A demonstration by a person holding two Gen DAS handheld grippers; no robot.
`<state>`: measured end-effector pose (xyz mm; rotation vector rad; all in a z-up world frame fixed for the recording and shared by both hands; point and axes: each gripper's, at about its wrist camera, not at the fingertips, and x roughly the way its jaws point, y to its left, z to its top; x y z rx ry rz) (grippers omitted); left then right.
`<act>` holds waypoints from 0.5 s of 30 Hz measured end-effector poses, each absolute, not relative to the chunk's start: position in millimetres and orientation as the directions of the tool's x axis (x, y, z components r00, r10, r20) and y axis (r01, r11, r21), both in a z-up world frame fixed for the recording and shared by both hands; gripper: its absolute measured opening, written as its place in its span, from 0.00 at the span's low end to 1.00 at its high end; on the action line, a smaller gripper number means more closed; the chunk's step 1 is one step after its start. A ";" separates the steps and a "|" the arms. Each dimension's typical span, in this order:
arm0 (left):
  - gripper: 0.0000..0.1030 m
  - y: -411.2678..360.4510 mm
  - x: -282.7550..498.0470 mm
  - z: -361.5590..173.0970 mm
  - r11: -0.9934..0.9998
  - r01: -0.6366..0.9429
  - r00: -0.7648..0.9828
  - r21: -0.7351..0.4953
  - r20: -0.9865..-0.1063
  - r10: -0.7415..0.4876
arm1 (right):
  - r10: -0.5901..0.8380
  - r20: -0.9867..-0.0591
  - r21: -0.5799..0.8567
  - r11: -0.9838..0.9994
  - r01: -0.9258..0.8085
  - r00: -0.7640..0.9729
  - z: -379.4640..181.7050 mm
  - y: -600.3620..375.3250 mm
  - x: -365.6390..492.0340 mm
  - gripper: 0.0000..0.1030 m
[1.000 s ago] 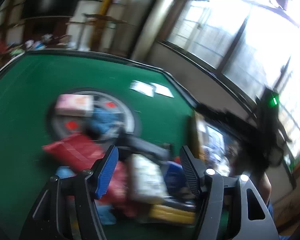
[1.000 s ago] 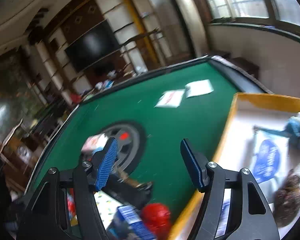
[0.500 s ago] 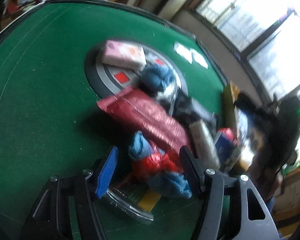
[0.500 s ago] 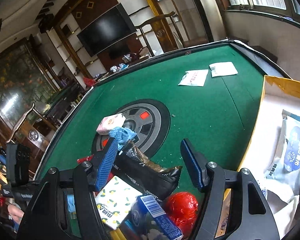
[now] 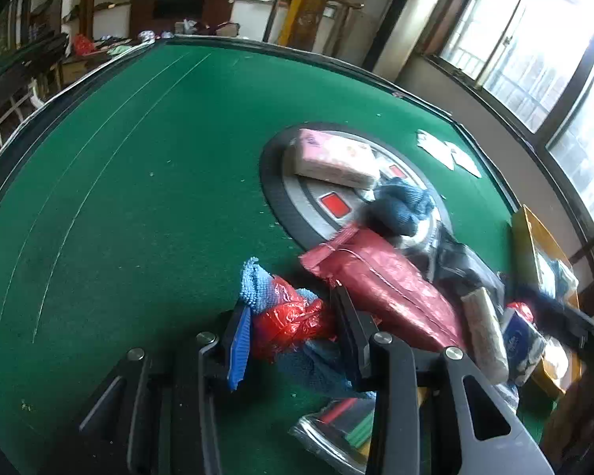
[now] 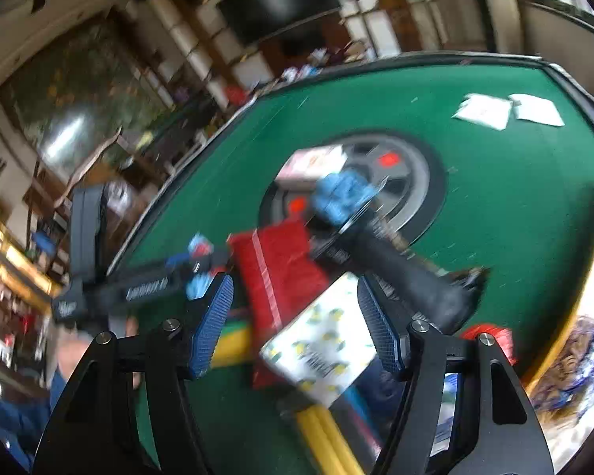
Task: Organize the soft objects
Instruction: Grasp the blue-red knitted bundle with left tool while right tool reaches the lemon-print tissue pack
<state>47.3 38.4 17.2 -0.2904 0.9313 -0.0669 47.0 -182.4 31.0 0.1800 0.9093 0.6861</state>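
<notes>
A pile of soft things lies on the green table (image 5: 138,182). My left gripper (image 5: 293,328) is shut on a crumpled red plastic bag (image 5: 293,322) that lies with a light blue cloth (image 5: 257,283). Beside it lie a long red foil pack (image 5: 388,289), a dark blue cloth (image 5: 402,206) and a pink tissue pack (image 5: 332,158). My right gripper (image 6: 297,316) is open, its jaws either side of a white lemon-print pack (image 6: 324,340), above the red foil pack (image 6: 281,265). The left gripper's body (image 6: 138,285) shows at the left of the right wrist view.
A grey round hub (image 5: 324,206) with red buttons sits mid-table. A black bag (image 6: 408,273) lies by the pile. A yellow-rimmed box (image 5: 534,245) with items in it stands at the right. Two white papers (image 6: 507,111) lie at the far edge.
My left gripper has come down and closed on the red plastic bag. My right gripper has swung left and lower over the pile, now above the lemon-print pack.
</notes>
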 end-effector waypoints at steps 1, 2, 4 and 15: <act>0.37 38.9 48.4 15.9 0.959 -0.072 0.594 -0.274 -0.784 -0.180 | 0.601 -0.684 0.396 0.782 -0.482 0.413 29.7 -177.6 45.7 0.64; 0.37 38.9 49.2 14.6 0.960 -0.070 0.589 -0.273 -0.787 -0.181 | 0.574 -0.703 0.352 0.794 -0.495 0.421 29.0 -172.4 43.5 0.64; 0.37 37.2 49.6 12.2 0.960 -0.068 0.581 -0.270 -0.793 -0.182 | 0.500 -0.750 0.238 0.814 -0.530 0.432 24.1 -159.9 39.6 0.64; 0.37 40.1 51.6 13.8 0.963 -0.067 0.559 -0.262 -0.809 -0.181 | 0.382 -0.818 0.162 0.870 -0.466 0.429 -1.3 -179.4 63.0 0.71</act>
